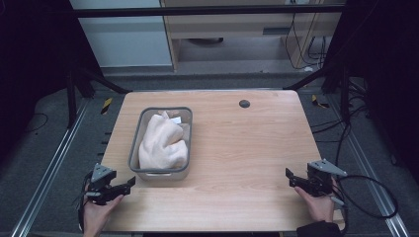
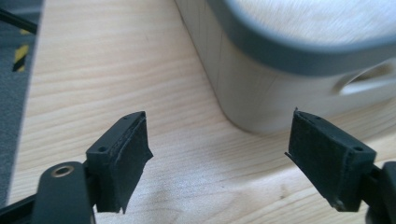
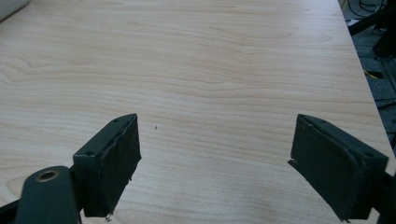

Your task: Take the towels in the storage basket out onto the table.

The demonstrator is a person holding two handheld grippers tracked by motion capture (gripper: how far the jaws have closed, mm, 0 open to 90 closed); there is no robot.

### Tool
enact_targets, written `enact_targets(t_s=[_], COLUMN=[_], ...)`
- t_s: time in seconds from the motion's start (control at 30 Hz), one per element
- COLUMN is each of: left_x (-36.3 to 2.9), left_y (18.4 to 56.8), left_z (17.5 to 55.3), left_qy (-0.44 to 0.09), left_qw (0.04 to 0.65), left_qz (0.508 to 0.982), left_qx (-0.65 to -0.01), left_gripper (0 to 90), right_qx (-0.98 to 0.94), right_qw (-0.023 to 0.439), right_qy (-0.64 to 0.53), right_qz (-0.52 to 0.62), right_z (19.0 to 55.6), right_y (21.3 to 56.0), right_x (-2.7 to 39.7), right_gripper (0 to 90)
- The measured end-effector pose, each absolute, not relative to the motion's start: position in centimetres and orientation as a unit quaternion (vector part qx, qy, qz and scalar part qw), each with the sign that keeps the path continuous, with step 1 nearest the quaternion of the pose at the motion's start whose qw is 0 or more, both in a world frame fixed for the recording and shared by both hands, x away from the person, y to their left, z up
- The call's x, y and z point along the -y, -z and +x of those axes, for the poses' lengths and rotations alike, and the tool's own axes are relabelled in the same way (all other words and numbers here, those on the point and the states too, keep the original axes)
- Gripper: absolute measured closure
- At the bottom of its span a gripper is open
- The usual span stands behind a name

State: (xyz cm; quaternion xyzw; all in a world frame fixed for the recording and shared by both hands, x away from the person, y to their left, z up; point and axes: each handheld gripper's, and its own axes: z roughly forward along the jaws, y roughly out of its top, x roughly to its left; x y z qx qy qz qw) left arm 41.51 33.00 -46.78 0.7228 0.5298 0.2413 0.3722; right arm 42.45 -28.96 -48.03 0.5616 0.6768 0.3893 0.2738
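From the high view I see the whole table [image 1: 237,148]: a grey bin [image 1: 160,174] sits left of centre, and a pale cloth [image 1: 163,143] is heaped inside it, with a bit of white showing at its far end. A small dark disc [image 1: 244,103] lies on the wood near the far edge, well apart from the bin. My left gripper [image 1: 129,183] rests at the near left corner, its tips pointing at the bin's near end, just beside it but not touching. My right gripper [image 1: 289,177] sits at the near right edge, pointing inward, well apart from the bin.

My left gripper view gives what the high view cannot: the bin's [image 2: 261,93] rounded near corner close up, its thick grey rim above, a handle slot at the right, and a blurred patch of cloth [image 2: 317,18] over the rim. My left gripper [image 2: 217,158] stands wide, with bare wood between the pads.

My right gripper view looks across open wood [image 3: 210,70]; a sliver of the bin [image 3: 11,7] shows at the top left corner. My right gripper [image 3: 215,163] is also spread wide, holding nothing.
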Motion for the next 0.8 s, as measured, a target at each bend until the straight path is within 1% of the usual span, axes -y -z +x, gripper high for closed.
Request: enact_targets(t_s=[0.17,0.23,0.33,0.5,0.6,0.8], left_x=[-33.2,-33.4,-33.2,-32.6,-32.2,-31.6], left_y=[46.0,45.7,44.8,43.7,42.9,41.9], left_z=[41.1,41.0,40.8,40.6,40.4,40.6], left_qy=[-0.243,-0.244,-0.241,-0.236,-0.233,-0.231], left_qw=[0.391,0.393,0.414,0.427,0.440,0.445], left_qz=[0.707,0.706,0.701,0.701,0.702,0.707], left_qx=[-0.537,-0.536,-0.529,-0.520,-0.509,-0.498], left_gripper=[21.2,20.9,20.9,21.4,21.3,21.1], right_qx=[-0.671,-0.667,-0.669,-0.673,-0.676,-0.673], right_qw=[0.269,0.273,0.280,0.284,0.278,0.281], right_qy=[-0.397,-0.404,-0.401,-0.403,-0.408,-0.408], right_qz=[0.565,0.563,0.560,0.551,0.547,0.550], right_z=[42.1,41.8,41.7,41.5,41.4,41.4], right_y=[47.8,47.6,47.6,47.5,47.5,47.4], right_x=[28.9,28.8,28.6,28.2,28.1,28.2], right_gripper=[15.8,15.9,15.9,16.9,19.2,21.9])
